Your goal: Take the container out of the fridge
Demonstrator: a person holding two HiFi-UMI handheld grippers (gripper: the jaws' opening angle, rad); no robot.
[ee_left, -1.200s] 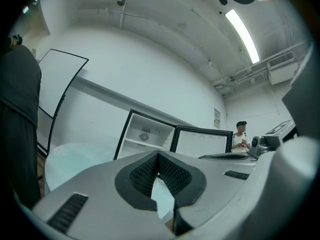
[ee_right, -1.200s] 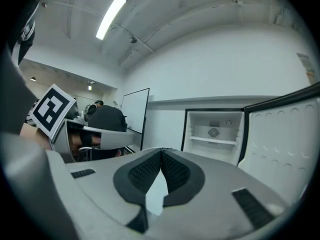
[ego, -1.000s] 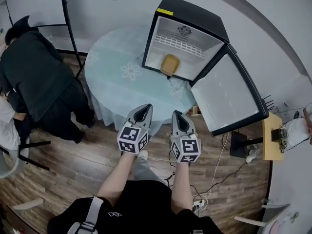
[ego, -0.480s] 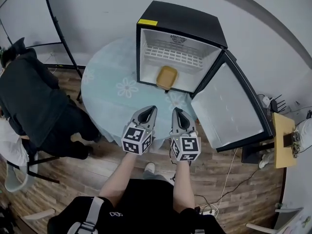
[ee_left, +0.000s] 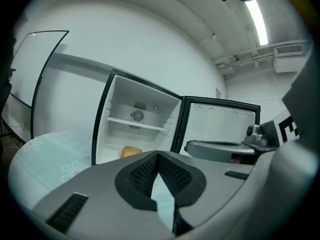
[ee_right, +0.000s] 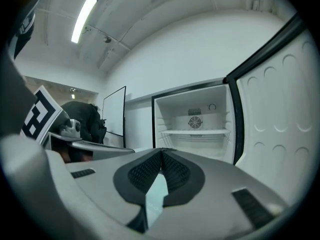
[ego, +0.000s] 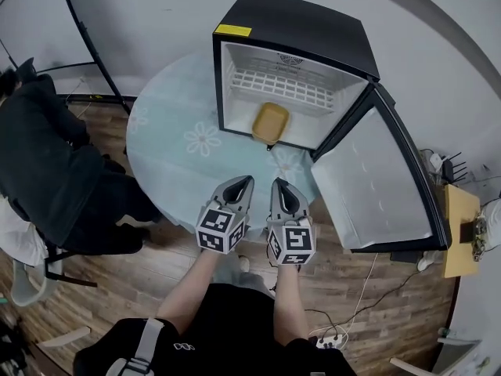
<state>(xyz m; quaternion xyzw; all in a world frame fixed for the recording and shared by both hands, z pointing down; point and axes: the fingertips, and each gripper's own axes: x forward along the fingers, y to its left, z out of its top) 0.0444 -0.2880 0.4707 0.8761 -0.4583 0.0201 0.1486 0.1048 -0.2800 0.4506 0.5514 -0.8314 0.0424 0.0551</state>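
A small black fridge [ego: 309, 30] stands open on a round table, its door [ego: 380, 186] swung out to the right. On the fridge floor, under a white wire shelf, lies a yellow container [ego: 270, 122], also seen past the left jaws [ee_left: 131, 152]. My left gripper [ego: 245, 182] and right gripper [ego: 278, 184] hang side by side over the table's near edge, well short of the fridge. Both are shut with nothing between their pads. In the right gripper view the fridge interior [ee_right: 195, 129] shows, but the container is hidden behind the jaws.
The round table [ego: 168, 131] has a pale blue cloth with flower prints. A person in black [ego: 43, 171] bends over at the left beside a black stand [ego: 86, 45]. Cables and a wooden side table [ego: 460, 229] lie at the right.
The view has shifted, so the fridge sits more squarely ahead. Both grippers have edged a little toward the fridge, still shut. The person at the left has moved further left.
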